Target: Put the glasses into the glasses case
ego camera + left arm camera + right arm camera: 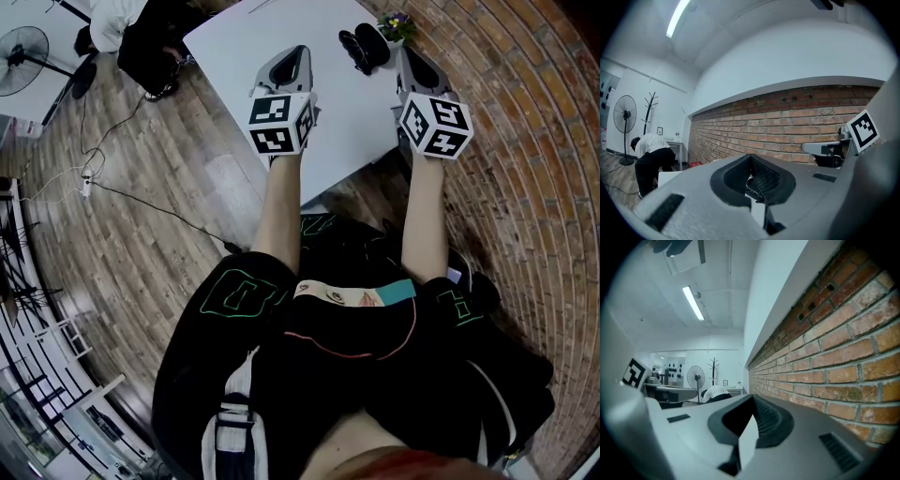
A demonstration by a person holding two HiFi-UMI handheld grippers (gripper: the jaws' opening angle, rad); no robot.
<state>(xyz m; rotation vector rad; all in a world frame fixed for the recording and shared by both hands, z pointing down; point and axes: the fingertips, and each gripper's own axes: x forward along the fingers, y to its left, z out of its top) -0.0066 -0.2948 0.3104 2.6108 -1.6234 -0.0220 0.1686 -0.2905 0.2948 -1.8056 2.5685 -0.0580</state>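
Flower pot (396, 25) beside glasses case (373, 43)

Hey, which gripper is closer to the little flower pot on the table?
Right. The right gripper is just short of the flower pot, on its near side. The left gripper is much farther off, out to the pot's left, over the table.

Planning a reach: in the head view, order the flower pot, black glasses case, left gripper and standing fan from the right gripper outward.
1. Flower pot, just beyond the right gripper, and black glasses case, just left: too close to call.
2. Left gripper, farther left.
3. Standing fan, far left, on the floor.
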